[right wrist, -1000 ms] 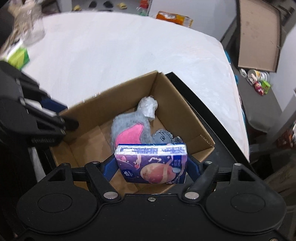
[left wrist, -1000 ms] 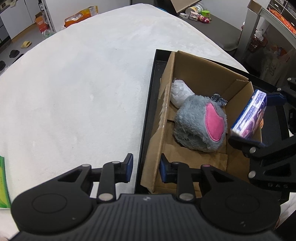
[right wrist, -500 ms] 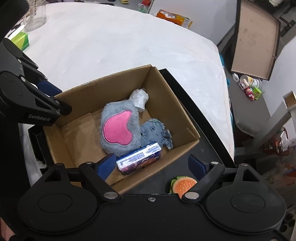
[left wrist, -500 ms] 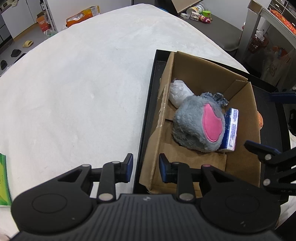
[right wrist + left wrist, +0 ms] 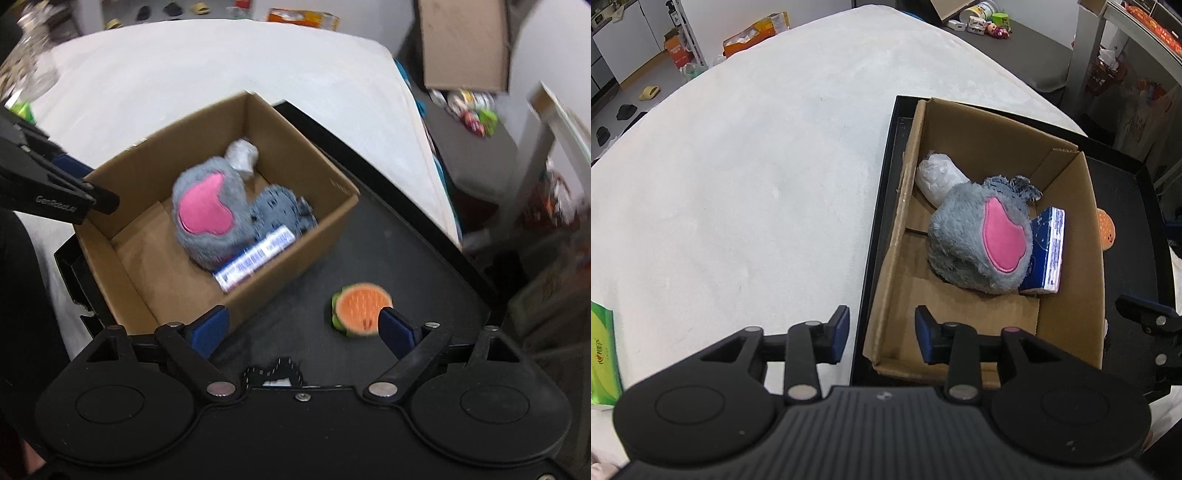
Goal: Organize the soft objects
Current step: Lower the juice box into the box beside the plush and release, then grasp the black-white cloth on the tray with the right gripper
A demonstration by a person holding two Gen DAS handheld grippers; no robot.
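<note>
Tissue pack (image 5: 255,260), released a second ago, is lying in the box (image 5: 280,133) at frame centre; right hand-held gripper (image 5: 303,326) is opening empty, left hand-held gripper (image 5: 881,334) opening, straddling the box wall.

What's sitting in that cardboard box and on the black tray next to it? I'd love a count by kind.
Grey plush toy with a pink patch: 1
Blue tissue pack: 1
White plastic-wrapped bundle: 1
Orange burger-shaped toy, on the black tray outside the cardboard box: 1
Total: 4, with 3 inside the box
</note>
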